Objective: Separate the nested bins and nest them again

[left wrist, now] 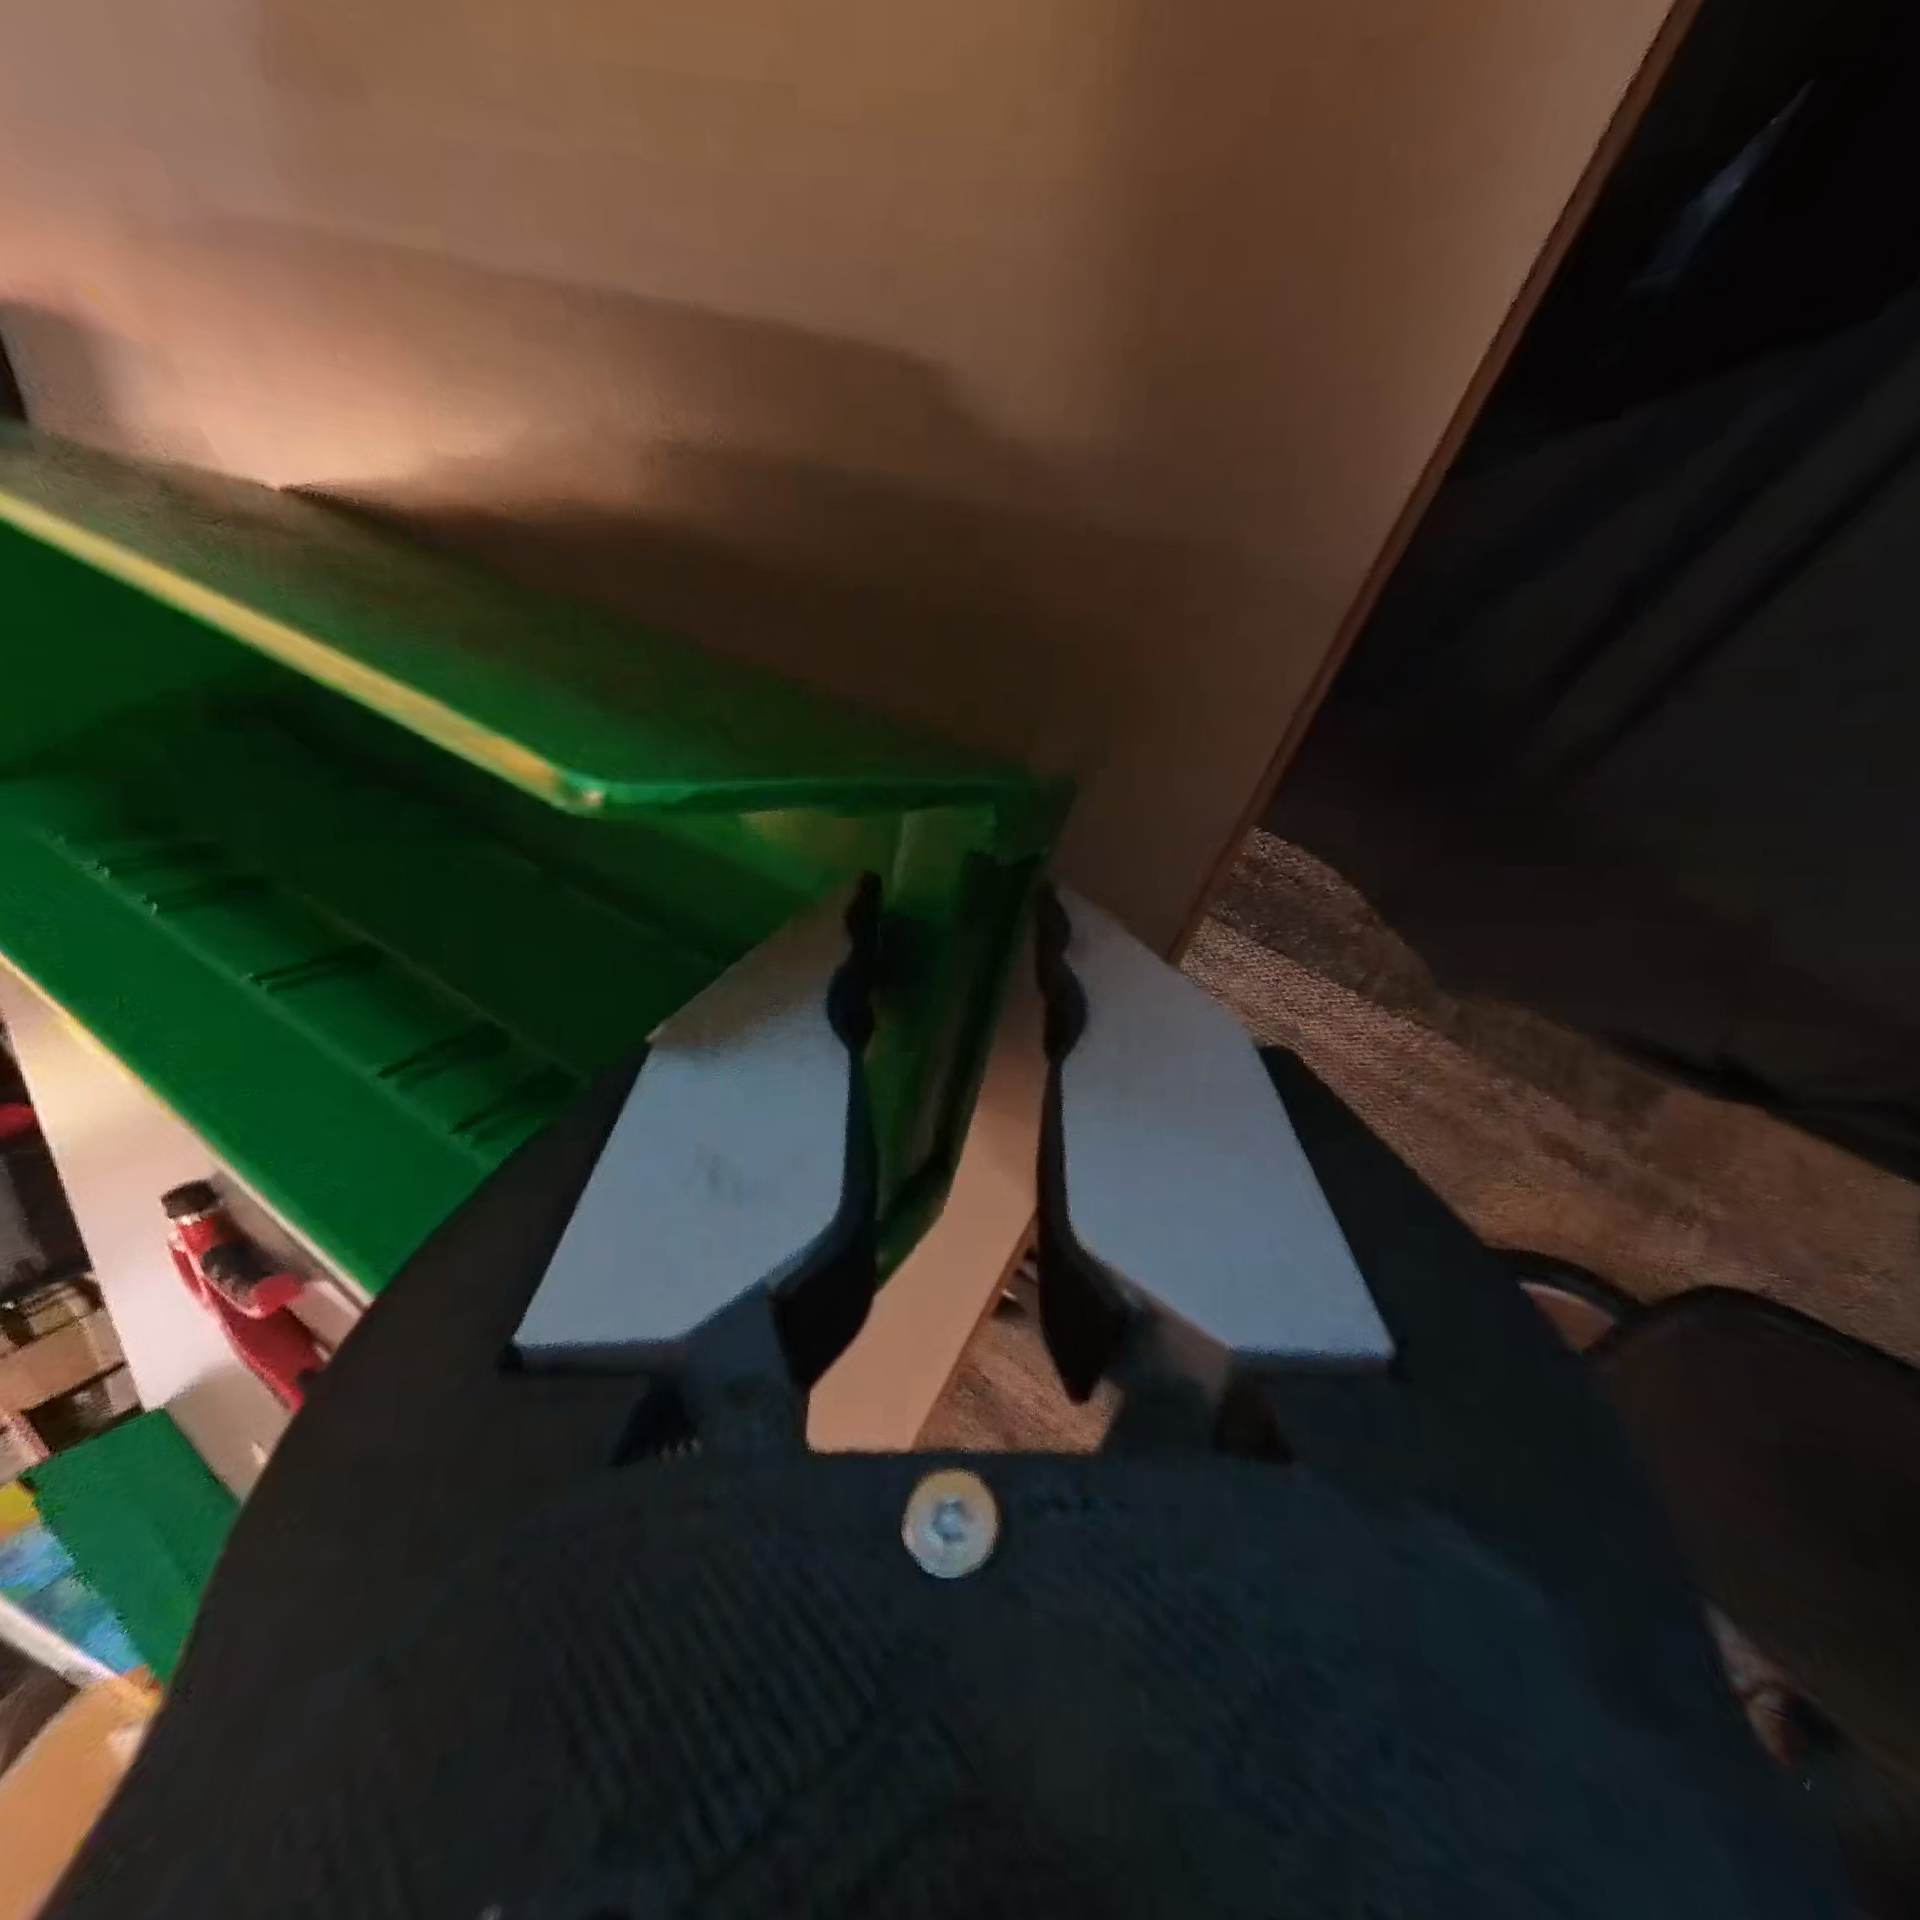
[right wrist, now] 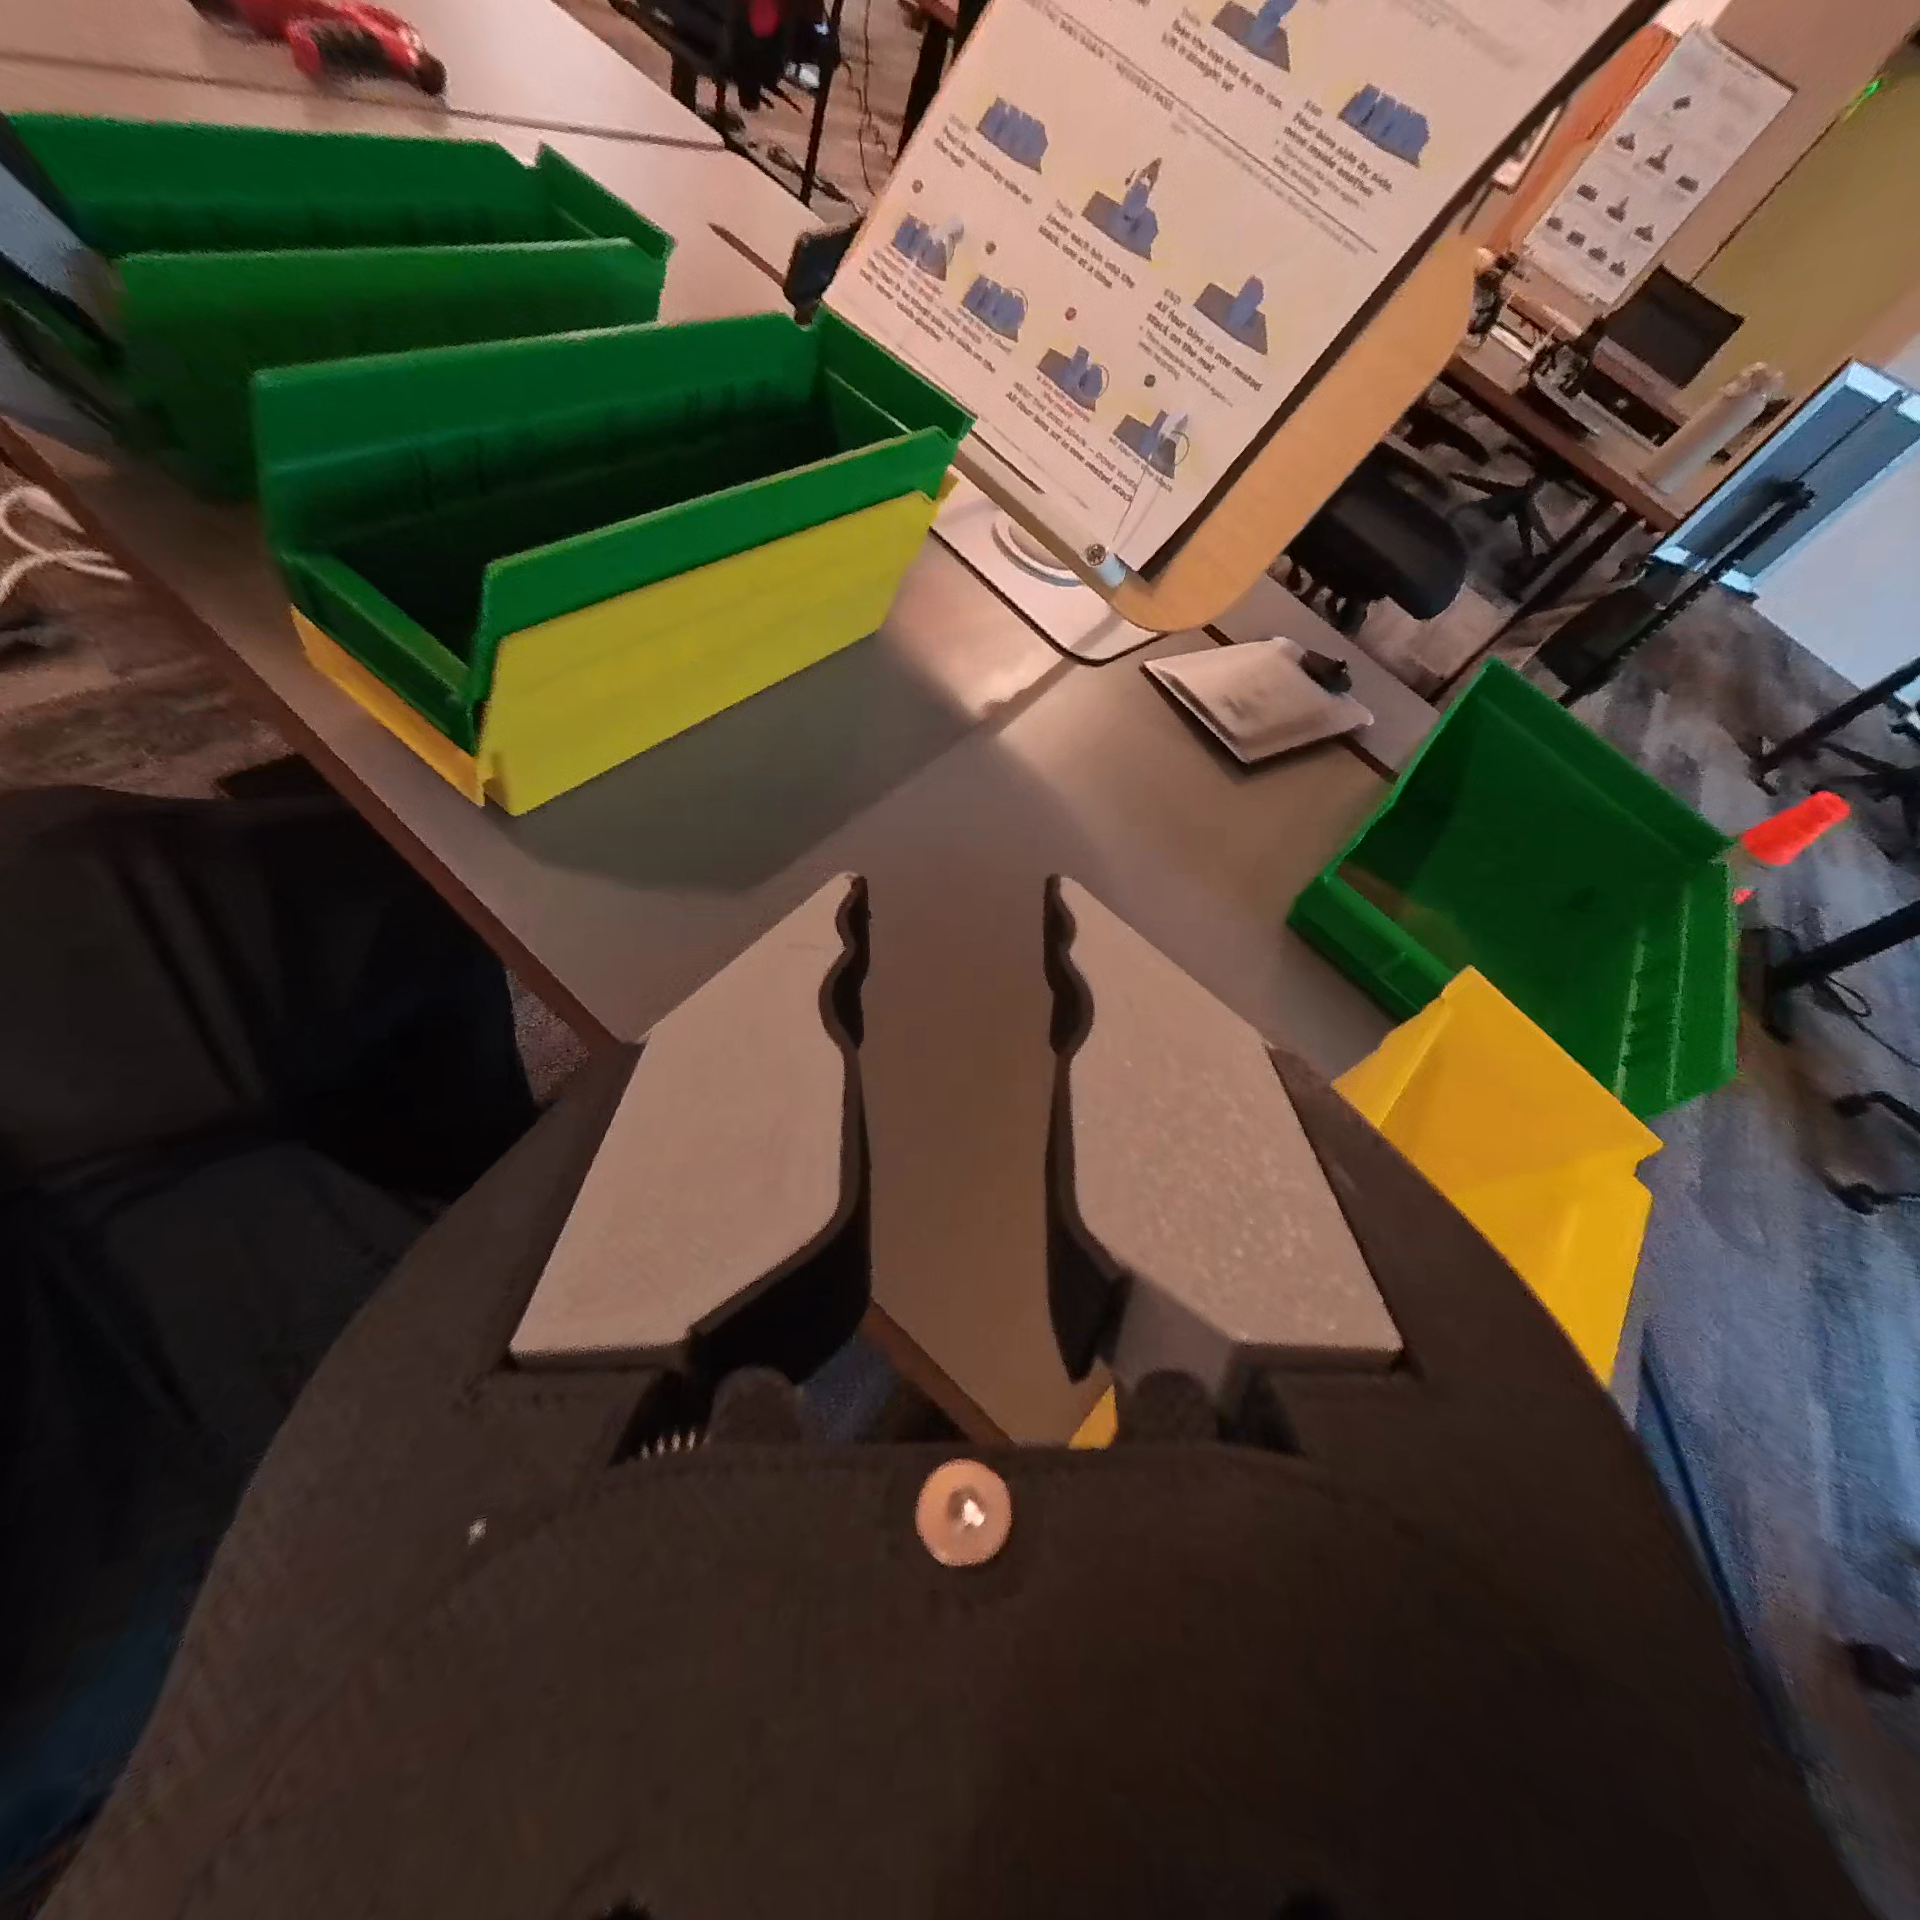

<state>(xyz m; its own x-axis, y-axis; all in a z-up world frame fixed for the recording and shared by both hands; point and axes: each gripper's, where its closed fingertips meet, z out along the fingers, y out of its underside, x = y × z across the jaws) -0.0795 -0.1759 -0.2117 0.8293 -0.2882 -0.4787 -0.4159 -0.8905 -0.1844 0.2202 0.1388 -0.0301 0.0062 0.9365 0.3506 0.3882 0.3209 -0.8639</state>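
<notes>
Between left gripper [left wrist: 951, 940] fingers: green bin [left wrist: 312, 831] corner wall, gripped. Right gripper [right wrist: 954, 935] apart, empty, over table [right wrist: 831, 790]. Green bin nested in yellow bin [right wrist: 707, 665].

The green bins [right wrist: 582, 468] and yellow bin [right wrist: 707, 665] are looking like smooth, slightly glossy plastic; the table [right wrist: 935, 790] is showing a matt grey top, the gripper [right wrist: 956, 935] ribbed matt black plastic, the floor [right wrist: 1766, 1351] rough carpet
</notes>
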